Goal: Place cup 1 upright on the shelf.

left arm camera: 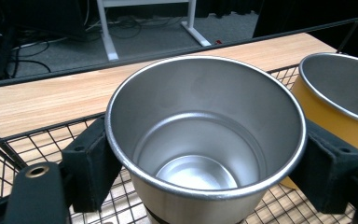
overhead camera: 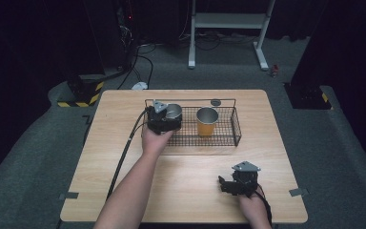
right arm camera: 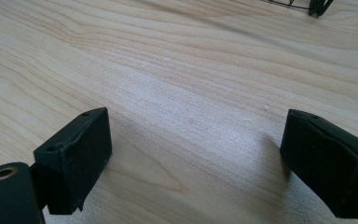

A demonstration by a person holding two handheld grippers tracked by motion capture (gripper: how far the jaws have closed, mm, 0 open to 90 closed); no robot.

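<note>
A plain steel cup (overhead camera: 174,111) stands upright in the left part of a black wire basket (overhead camera: 236,125). My left gripper (overhead camera: 170,118) is shut on it. In the left gripper view the two black pads (left arm camera: 91,163) press on opposite sides of the steel cup (left arm camera: 205,140) just under its rim, and the cup is empty. An orange cup (overhead camera: 207,122) with a steel inside stands upright to its right in the basket, apart from it. My right gripper (overhead camera: 225,184) rests low over the table's front right, open, with bare wood between its pads (right arm camera: 74,158).
The basket sits on the far half of the wooden table (overhead camera: 186,191); its wire rim (left arm camera: 168,51) runs behind the cups. A small dark disc (overhead camera: 215,102) lies on the table behind the basket. A white stand's legs (overhead camera: 262,52) and cables are on the floor beyond.
</note>
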